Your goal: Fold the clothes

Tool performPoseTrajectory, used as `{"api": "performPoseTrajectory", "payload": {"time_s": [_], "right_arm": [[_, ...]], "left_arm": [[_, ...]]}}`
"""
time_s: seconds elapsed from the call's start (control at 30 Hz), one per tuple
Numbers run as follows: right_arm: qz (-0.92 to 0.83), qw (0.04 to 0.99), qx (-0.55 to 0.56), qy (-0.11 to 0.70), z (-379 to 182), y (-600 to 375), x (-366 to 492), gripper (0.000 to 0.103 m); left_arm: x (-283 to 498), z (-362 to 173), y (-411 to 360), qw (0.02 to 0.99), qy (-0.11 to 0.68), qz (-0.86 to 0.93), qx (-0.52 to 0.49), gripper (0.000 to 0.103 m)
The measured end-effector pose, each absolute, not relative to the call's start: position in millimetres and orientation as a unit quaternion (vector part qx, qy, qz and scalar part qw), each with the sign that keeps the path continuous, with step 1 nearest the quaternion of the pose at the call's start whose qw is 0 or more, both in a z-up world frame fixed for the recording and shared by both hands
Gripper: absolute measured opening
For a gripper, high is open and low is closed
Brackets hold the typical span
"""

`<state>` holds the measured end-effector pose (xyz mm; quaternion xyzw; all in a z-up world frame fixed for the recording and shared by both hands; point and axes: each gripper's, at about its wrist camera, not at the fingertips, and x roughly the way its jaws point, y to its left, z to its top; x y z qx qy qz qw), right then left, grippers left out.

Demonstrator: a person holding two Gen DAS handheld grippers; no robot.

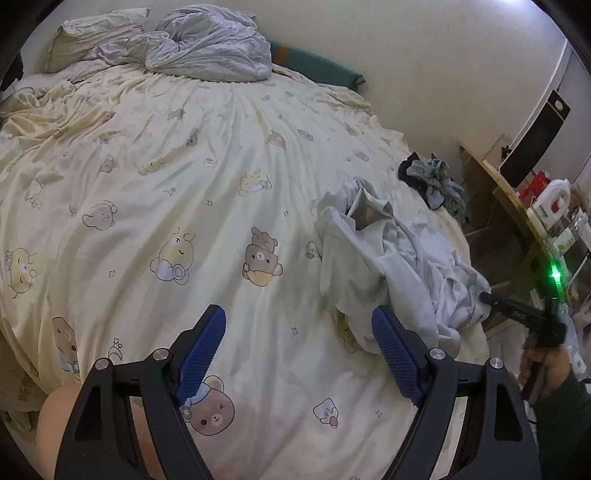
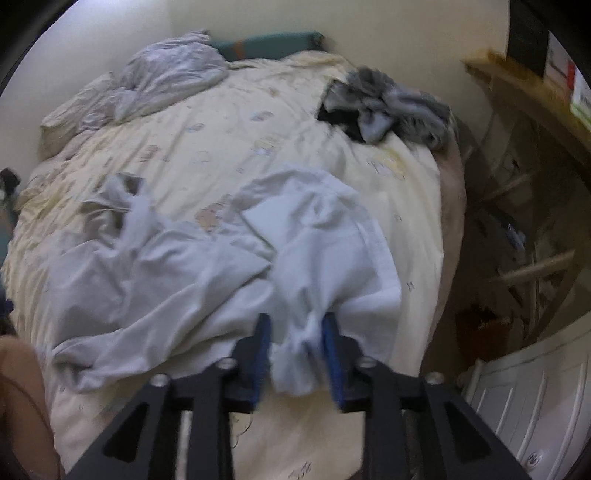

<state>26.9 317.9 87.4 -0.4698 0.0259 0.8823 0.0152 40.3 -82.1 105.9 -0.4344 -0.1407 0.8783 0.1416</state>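
Note:
A crumpled white garment (image 2: 325,236) lies near the right edge of the bed, overlapping a pale grey garment (image 2: 147,280). My right gripper (image 2: 295,338) has a bunched fold of the white garment between its blue pads, and its jaws stand narrowed on the cloth. In the left wrist view the same heap of garments (image 1: 391,258) lies ahead to the right, and the right gripper (image 1: 485,297) reaches into its far side, held by a hand (image 1: 546,365). My left gripper (image 1: 297,328) hovers open over the bare bear-print sheet (image 1: 184,184), just left of the heap.
A dark grey clothes heap (image 1: 434,181) sits at the bed's right edge. A rumpled grey duvet (image 1: 210,44) and a pillow (image 1: 96,33) lie at the head. A wooden shelf (image 1: 517,199) with bottles stands right of the bed. A bare knee (image 1: 55,421) shows at lower left.

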Motion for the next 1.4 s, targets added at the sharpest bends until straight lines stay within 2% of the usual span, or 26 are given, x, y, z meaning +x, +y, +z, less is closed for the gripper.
{"api": "performPoseTrajectory", "payload": {"time_s": [0.07,0.13,0.23,0.4,0.57,0.83,0.9,0.97,1.17,1.27,1.33,1.37,1.4], "right_arm": [[0.891,-0.003,-0.452,0.033,98,314,40,0.059],[0.897,-0.032,-0.438,0.053,105,310,53,0.063],[0.9,-0.06,-0.427,0.069,110,300,74,0.077],[0.907,-0.075,-0.407,0.073,105,289,99,0.078],[0.922,-0.079,-0.361,0.116,110,300,110,0.078],[0.926,-0.09,-0.348,0.114,111,298,110,0.078],[0.926,-0.092,-0.347,0.118,110,299,109,0.078],[0.925,-0.094,-0.347,0.123,109,301,108,0.078],[0.921,-0.094,-0.342,0.16,106,315,103,0.078],[0.918,-0.094,-0.339,0.182,105,321,100,0.078],[0.916,-0.092,-0.342,0.191,103,323,97,0.078],[0.914,-0.09,-0.345,0.192,102,322,95,0.078],[0.913,-0.089,-0.348,0.193,101,322,94,0.078]], "left_arm": [[40,105,-78,0.142,-0.129,0.878,-0.438,0.085],[41,105,-74,0.144,-0.119,0.878,-0.44,0.085],[42,104,-71,0.147,-0.107,0.877,-0.444,0.085],[39,102,-67,0.151,-0.101,0.871,-0.457,0.085],[27,110,-56,0.186,-0.077,0.864,-0.461,0.085],[-41,139,-17,0.227,-0.029,0.869,-0.439,0.084],[-67,140,-8,0.22,-0.014,0.869,-0.443,0.075],[-97,133,3,0.203,0.012,0.866,-0.457,0.071],[-140,99,21,0.22,0.029,0.831,-0.511,0.07],[-160,81,29,0.23,0.035,0.811,-0.537,0.055],[-173,69,35,0.237,0.04,0.797,-0.554,0.053],[-176,66,37,0.24,0.043,0.794,-0.558,0.045],[-176,64,38,0.242,0.047,0.792,-0.558,0.022]]}}
